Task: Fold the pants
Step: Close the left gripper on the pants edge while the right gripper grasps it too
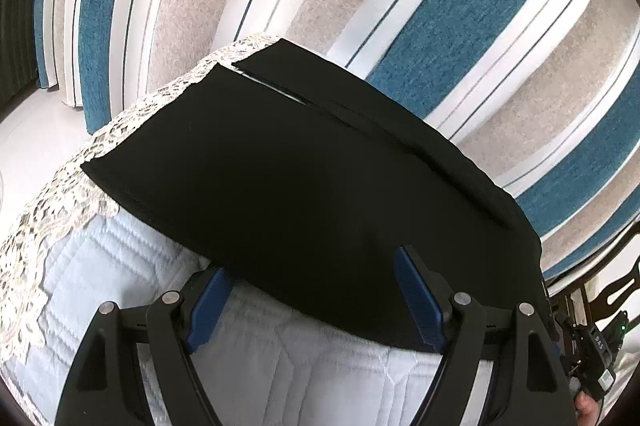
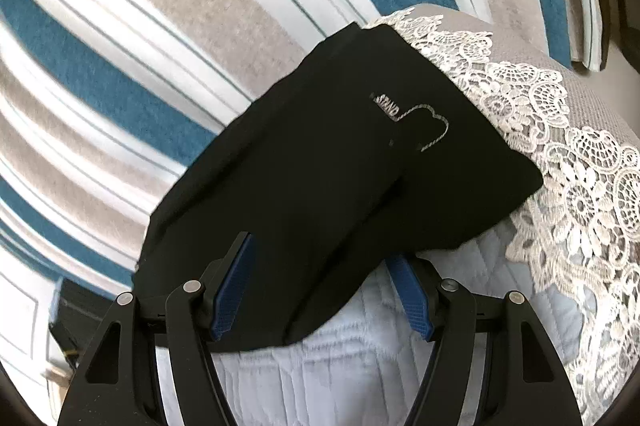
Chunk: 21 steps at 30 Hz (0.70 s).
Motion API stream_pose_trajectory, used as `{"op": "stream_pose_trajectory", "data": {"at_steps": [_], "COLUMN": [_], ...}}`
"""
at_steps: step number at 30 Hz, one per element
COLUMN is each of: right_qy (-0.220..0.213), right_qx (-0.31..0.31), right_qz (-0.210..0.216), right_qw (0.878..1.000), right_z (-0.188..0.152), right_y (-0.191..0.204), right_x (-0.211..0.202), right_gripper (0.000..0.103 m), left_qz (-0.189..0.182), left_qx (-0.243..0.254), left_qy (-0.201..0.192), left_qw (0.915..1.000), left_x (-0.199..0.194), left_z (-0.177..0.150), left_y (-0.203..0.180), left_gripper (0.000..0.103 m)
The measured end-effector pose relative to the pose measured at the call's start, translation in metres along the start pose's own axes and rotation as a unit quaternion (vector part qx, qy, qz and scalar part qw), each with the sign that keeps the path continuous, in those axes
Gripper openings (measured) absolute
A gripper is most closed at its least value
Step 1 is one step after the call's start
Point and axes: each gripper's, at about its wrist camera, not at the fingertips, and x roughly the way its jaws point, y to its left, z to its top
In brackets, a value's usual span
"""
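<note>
Black pants [image 1: 312,177] lie folded into a compact stack on a white quilted surface [image 1: 280,366] edged with lace. In the right wrist view the pants [image 2: 320,177] show a small embroidered logo [image 2: 412,125] on top. My left gripper [image 1: 316,266] is open, its blue pads [image 1: 416,298] straddling the near edge of the pants. My right gripper [image 2: 324,258] is open too, its blue pads [image 2: 236,290] either side of the near corner of the stack. Neither holds any cloth.
A striped blue, beige and white rug [image 1: 440,5] covers the floor beyond the surface's far edge. White lace trim [image 2: 568,185] runs along the surface's right side. The other gripper and a hand [image 1: 592,358] show at the far right of the left wrist view.
</note>
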Motion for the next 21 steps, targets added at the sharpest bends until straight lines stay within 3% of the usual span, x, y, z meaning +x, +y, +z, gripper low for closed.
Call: {"op": "stream_pose_trajectory", "data": {"at_steps": [2,3,8,10,13,14,21], "right_qy": [-0.004,-0.008,-0.015,-0.012,-0.015,-0.018,-0.036], "right_qx": [0.007,0.008,0.028,0.034,0.028,0.025,0.005], "right_qz": [-0.001,-0.005,-0.042,-0.047,-0.047,-0.048,-0.030], "right_qw": [1.000,1.000,0.999,0.998,0.998,0.998,0.999], "right_z": [0.003,0.004,0.012,0.015,0.018,0.018,0.016], "right_y": [-0.002,-0.002,-0.012,-0.017,-0.017,-0.015,0.003], "right_x": [0.003,0.003,0.006,0.008,0.005,0.003,-0.041], "right_gripper": [0.065,0.063,0.022,0.011,0.006,0.005,0.005], "left_qz": [0.005,0.010,0.054,0.083,0.101,0.095,0.075], "left_qx": [-0.002,-0.004,-0.007,0.011,0.019,0.017,0.057], "left_qy": [-0.002,-0.005,-0.002,0.000,0.005,0.009,-0.002], "left_qw": [1.0000,0.9999,0.9985,0.9965,0.9947,0.9953,0.9955], "left_x": [0.003,0.004,0.010,0.012,0.013,0.012,-0.036], "left_z": [0.004,0.006,0.013,0.016,0.021,0.023,0.023], "left_y": [0.000,0.000,0.004,0.000,0.003,0.006,-0.004], "left_gripper": [0.079,0.074,0.050,0.033,0.008,0.005,0.004]}}
